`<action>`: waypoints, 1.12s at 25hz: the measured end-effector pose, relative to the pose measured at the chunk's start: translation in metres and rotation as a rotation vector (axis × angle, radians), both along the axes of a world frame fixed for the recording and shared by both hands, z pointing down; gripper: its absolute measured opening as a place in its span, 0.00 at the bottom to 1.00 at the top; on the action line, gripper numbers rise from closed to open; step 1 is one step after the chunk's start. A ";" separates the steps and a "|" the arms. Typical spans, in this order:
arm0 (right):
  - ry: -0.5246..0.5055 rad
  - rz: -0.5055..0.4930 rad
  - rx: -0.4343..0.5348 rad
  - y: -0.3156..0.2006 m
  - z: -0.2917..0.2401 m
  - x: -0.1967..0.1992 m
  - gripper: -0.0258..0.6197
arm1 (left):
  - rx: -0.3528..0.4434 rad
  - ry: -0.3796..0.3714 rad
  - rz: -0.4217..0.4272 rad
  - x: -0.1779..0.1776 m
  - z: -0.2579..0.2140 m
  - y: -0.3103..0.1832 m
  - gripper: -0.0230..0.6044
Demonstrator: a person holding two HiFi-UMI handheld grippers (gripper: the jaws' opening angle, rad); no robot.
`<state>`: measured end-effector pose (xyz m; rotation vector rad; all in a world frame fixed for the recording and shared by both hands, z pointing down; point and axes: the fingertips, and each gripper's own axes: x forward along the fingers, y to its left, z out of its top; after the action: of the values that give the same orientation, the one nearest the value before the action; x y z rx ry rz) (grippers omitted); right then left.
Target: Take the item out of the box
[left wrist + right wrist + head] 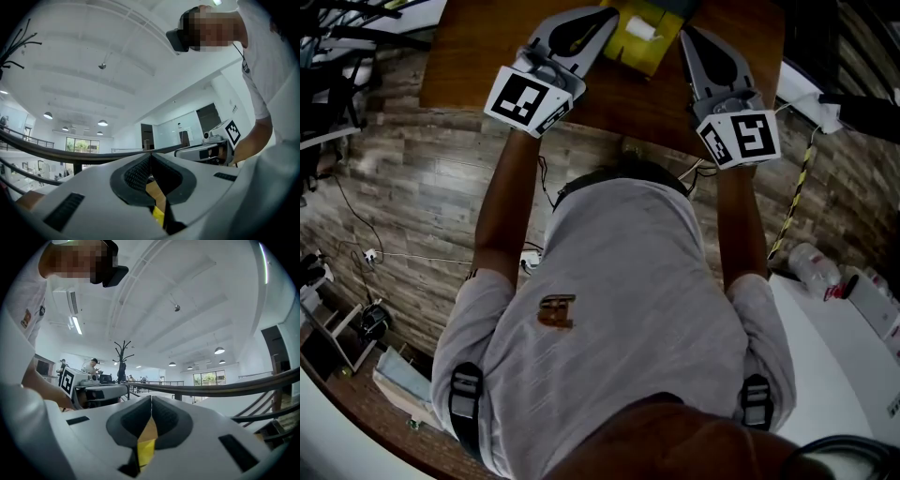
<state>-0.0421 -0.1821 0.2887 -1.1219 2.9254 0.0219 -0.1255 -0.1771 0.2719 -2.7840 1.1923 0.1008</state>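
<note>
Seen from above my head, my grey shirt [628, 309] fills the foreground and both bare forearms reach forward over the plank floor [403, 187]. Each hand carries a gripper with a black-and-white marker cube, left [528, 99] and right [741, 137].

My left gripper [602, 19] points in over the wooden table [487, 47]. Its own view shows my left fingers [137, 174] pressed together, dark pads meeting, nothing caught between them. My right gripper [686, 34] angles in from the other side. Its view shows my right fingers [166, 420] closed the same way, also empty.

Past the two tips, between them, the yellow box [652, 52] sits on the table. A small white item [639, 28] lies at the box's open top; whether either tip touches the box I cannot tell. A sliver of yellow shows below the closed pads in both gripper views.

Beyond, those views take in a white ceiling with round lamps [219, 350].
</note>
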 end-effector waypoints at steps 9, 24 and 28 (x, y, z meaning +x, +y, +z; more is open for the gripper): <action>0.000 -0.043 -0.015 -0.060 0.012 0.025 0.09 | -0.028 -0.129 0.007 0.035 0.025 -0.056 0.07; 0.003 -0.008 -0.072 -0.124 0.033 0.036 0.09 | -0.092 -0.533 0.237 0.067 0.099 -0.119 0.07; 0.008 0.021 -0.083 -0.132 0.038 0.034 0.09 | -0.116 -0.626 0.310 0.068 0.119 -0.126 0.08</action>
<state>-0.0083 -0.3145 0.3271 -1.1661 2.9469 -0.0954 -0.0572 -0.3035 0.3905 -2.7342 0.6276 -0.7730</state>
